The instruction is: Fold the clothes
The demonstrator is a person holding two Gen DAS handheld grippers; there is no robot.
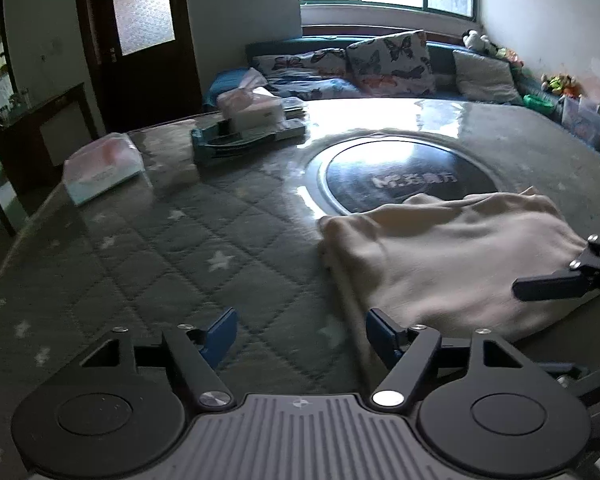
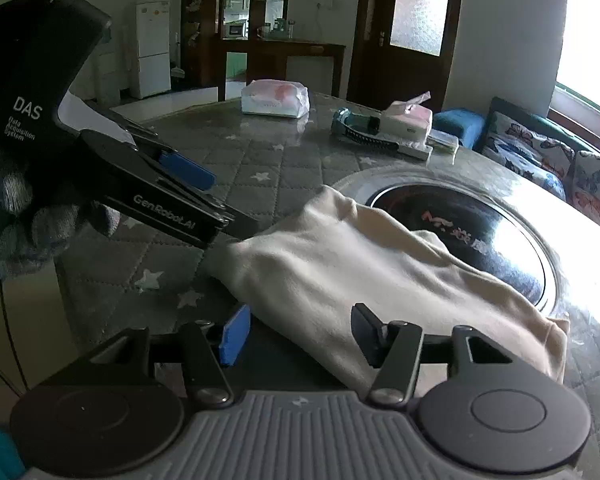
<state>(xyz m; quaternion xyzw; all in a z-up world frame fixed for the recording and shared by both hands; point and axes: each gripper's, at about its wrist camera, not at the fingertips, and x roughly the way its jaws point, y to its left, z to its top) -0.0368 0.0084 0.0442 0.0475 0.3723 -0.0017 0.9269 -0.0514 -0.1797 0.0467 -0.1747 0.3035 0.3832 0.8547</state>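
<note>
One soft, rumpled cream garment [image 2: 340, 272]

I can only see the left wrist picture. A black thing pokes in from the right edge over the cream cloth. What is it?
Observer: The right gripper. Its own view shows its jaws open over the near edge of the cream fabric garment.
Operator: Who holds the tool I'm looking through?
Observer: A hand in a grey knitted glove grips the handle of the left gripper.
Operator: Anything else I miss?
Observer: A tall white fridge stands by the far wall.
</note>
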